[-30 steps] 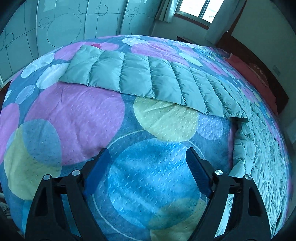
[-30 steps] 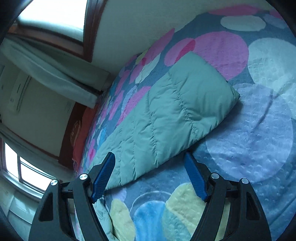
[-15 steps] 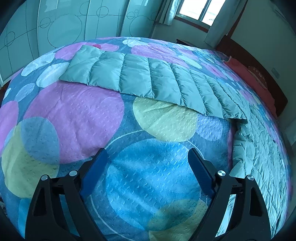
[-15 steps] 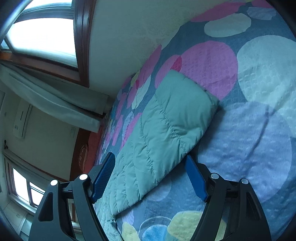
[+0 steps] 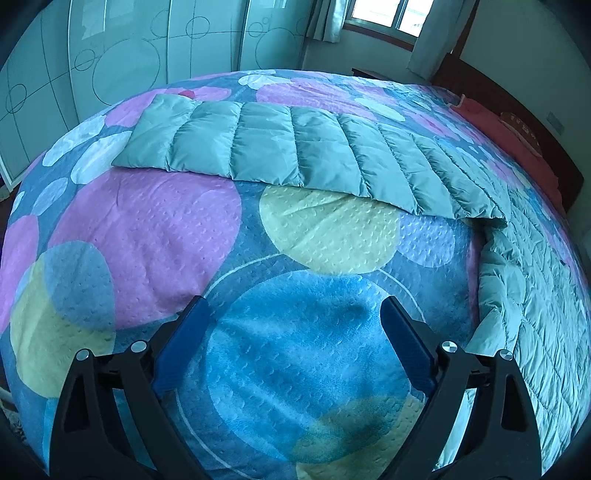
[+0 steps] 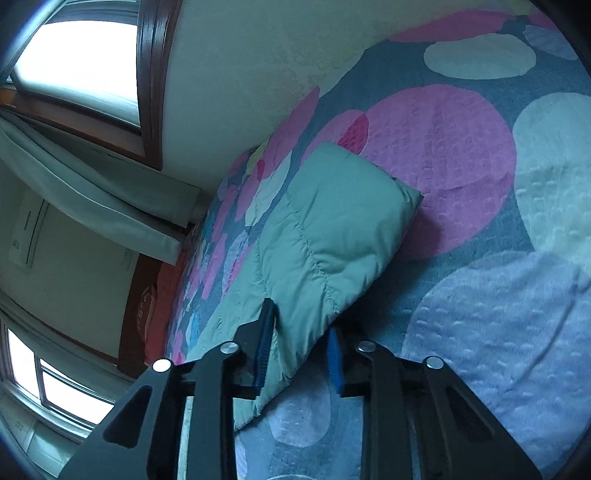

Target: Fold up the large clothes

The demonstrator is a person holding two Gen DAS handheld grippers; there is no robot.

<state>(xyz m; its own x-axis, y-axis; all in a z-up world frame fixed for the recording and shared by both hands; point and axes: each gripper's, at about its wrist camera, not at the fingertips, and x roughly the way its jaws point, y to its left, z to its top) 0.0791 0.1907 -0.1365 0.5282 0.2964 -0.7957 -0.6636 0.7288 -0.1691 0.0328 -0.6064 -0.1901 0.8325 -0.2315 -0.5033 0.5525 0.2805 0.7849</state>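
Right gripper has closed in since half a second ago: its blue pads were spread wide over the sleeve, now they pinch the sleeve's lower edge, fabric bunched between them. Left gripper has barely shifted, jaws wide apart, nothing between them, hovering over the blue circle of the bedspread.

Right wrist view: sleeve cuff end lies flat on the pink circle of the bedspread, quilted seams running across it. Beyond it, a pale wall, a wood-framed window and a grey curtain.

Left wrist view: green puffer coat lies along the right side of the bed, its long sleeve stretched out leftward across the far half of the bedspread, flat, cuff toward the wardrobe doors. Sleeve is well apart from the left gripper. Red pillow sits at the headboard end, far right. Window with curtains in the far corner.

No containers visible in either view.
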